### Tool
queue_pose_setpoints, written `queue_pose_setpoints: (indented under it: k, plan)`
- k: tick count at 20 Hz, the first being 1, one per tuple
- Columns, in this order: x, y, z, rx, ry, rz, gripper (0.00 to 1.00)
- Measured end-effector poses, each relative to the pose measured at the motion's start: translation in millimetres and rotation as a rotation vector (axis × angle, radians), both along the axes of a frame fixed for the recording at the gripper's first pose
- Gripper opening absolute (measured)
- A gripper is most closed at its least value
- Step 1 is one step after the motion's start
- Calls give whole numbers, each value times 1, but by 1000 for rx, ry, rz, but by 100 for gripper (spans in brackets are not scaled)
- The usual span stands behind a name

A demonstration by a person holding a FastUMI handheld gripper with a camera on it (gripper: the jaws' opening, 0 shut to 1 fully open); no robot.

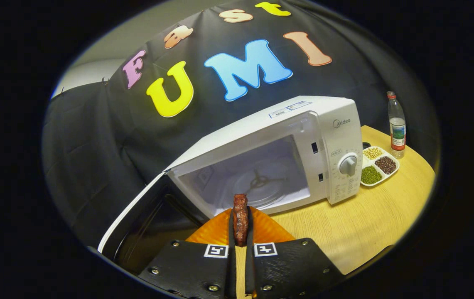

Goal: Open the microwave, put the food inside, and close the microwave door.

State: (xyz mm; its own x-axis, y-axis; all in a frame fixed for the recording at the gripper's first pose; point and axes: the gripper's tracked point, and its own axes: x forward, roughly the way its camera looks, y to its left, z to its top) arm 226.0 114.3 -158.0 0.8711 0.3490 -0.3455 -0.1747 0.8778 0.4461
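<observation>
A white microwave (328,124) stands on the wooden table with its door (137,220) swung wide open to the left. Its lit cavity shows a glass turntable (257,187). My gripper (241,220) is shut on a dark brown piece of cooked meat (240,218), held upright between both fingers just in front of the cavity opening. An orange plate (266,230) lies on the table right beneath the meat and the fingers.
To the right of the microwave sits a white divided tray (380,166) with beans and grains in its compartments, and a clear water bottle (396,124) stands behind it. Bare wooden table (365,224) stretches in front of the microwave on the right.
</observation>
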Motion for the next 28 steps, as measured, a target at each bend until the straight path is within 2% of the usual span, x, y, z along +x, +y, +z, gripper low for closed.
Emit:
queue_pose_setpoints:
  k: [6,11,17,22,25,28]
  plan:
    - [57,24,-18,98,-26,-30,8]
    - [98,43,-36,118,-10,-47,8]
    - [120,45,-58,87,14,-60,8]
    - [133,40,-69,62,8,-62,13]
    - [140,29,-78,-7,19,-89,21]
    - [146,17,-84,-108,25,-121,40]
